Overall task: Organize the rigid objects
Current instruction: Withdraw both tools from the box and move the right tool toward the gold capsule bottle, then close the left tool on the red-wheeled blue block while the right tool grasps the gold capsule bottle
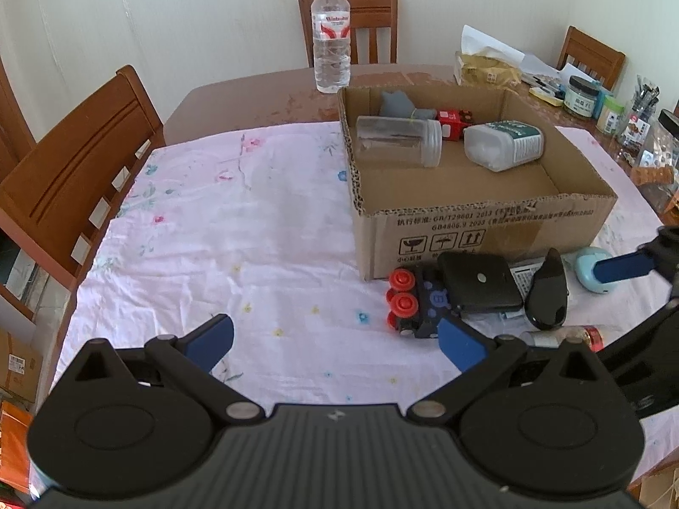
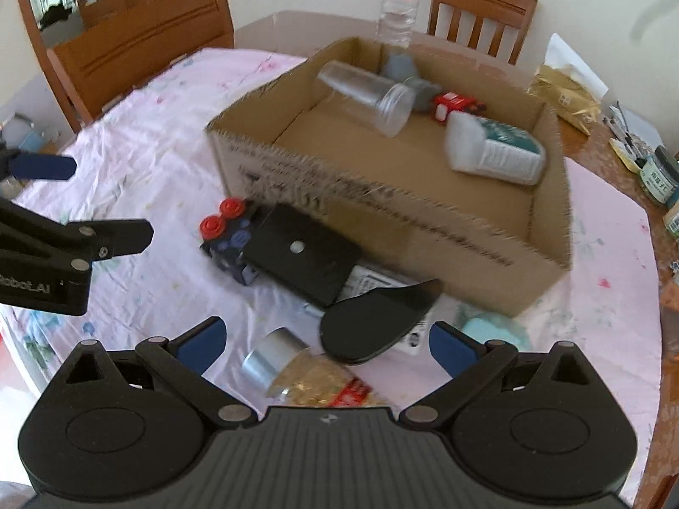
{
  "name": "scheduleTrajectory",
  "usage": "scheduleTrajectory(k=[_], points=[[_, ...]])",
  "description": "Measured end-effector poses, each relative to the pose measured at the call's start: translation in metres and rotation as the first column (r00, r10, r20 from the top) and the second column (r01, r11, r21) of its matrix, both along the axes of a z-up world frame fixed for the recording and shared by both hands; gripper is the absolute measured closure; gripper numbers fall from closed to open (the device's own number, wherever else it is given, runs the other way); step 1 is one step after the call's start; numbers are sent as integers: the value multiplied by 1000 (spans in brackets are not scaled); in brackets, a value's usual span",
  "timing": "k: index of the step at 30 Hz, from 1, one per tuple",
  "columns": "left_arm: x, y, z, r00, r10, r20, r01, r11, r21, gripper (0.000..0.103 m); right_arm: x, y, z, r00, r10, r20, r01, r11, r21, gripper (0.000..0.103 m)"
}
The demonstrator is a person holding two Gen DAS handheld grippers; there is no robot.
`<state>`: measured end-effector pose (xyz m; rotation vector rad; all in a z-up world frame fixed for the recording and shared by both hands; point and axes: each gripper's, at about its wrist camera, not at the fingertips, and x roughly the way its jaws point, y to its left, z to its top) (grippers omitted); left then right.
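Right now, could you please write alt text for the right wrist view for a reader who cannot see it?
The open right gripper hangs over a small spice jar and a black shoehorn-shaped piece on a pink floral tablecloth. Beyond them sits an open cardboard box holding a clear plastic jar and a white bottle, both lying down.

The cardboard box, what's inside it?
In the box lie a clear jar, a white bottle, a red toy and a grey thing. The jar and bottle partly cover the toy.
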<state>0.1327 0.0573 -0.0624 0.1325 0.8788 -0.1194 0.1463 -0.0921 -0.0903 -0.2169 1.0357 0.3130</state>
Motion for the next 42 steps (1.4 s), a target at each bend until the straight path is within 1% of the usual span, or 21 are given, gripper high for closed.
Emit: scheduleTrajectory(k=[3, 6, 9, 15, 20, 23, 25, 27, 29, 30, 31, 33, 35, 38, 39, 40, 42], points=[[-1, 0, -2, 1000, -8, -8, 8, 1000, -2, 1, 0, 8, -8, 1000, 5, 10, -4, 998, -56, 0], [0, -2, -5, 1000, -24, -18, 23, 1000, -7, 1, -2, 2, -12, 1000, -16, 2, 16, 997, -76, 0], [2, -6, -8, 999, -41, -27, 41, 999, -8, 1, -6, -10, -12, 999, -47, -16, 46, 997, -59, 0], [10, -18, -18, 995, -93, -47, 92, 996, -16, 1, -18, -33, -14, 994, -106, -39, 104, 993, -63, 0], [20, -28, -32, 989, -131, -68, 129, 991, -31, 1, -30, -51, -29, 988, -140, -71, 134, 988, -81, 0], [24, -34, -42, 987, -145, -73, 144, 989, -13, 1, -33, -59, -39, 983, -160, -94, 151, 984, -90, 0], [26, -39, -47, 986, -155, -68, 156, 988, 4, 1, -35, -66, -41, 979, -176, -98, 173, 984, -45, 0], [26, -41, -51, 986, -155, -54, 156, 988, 14, 2, -36, -69, -42, 980, -176, -87, 174, 984, -32, 0], [29, -43, -55, 985, -166, -50, 167, 986, 10, 5, -39, -69, -43, 983, -168, -69, 167, 986, -26, 0], [30, -43, -58, 985, -167, -51, 167, 986, 9, 9, -41, -70, -44, 984, -167, -60, 166, 986, -22, 0], [31, -44, -59, 985, -167, -50, 168, 986, 9, 17, -42, -71, -43, 985, -167, -52, 166, 986, -19, 0], [34, -45, -62, 985, -166, -54, 167, 986, 3, 23, -43, -72, -44, 985, -167, -41, 166, 986, -15, 0], [37, -44, -64, 986, -159, -52, 158, 987, -12, 27, -45, -72, -44, 985, -169, -37, 169, 986, -14, 0], [39, -42, -64, 987, -155, -47, 152, 987, -56, 36, -44, -73, -43, 984, -174, -39, 174, 985, -15, 0], [38, -41, -64, 987, -157, -41, 154, 986, -70, 43, -43, -71, -43, 984, -175, -38, 175, 984, -15, 0], [37, -41, -64, 986, -163, -32, 160, 984, -78, 52, -42, -71, -43, 984, -177, -38, 176, 984, -15, 0], [34, -39, -63, 985, -169, -29, 166, 983, -80, 53, -42, -70, -43, 983, -180, -37, 180, 984, -15, 0]])
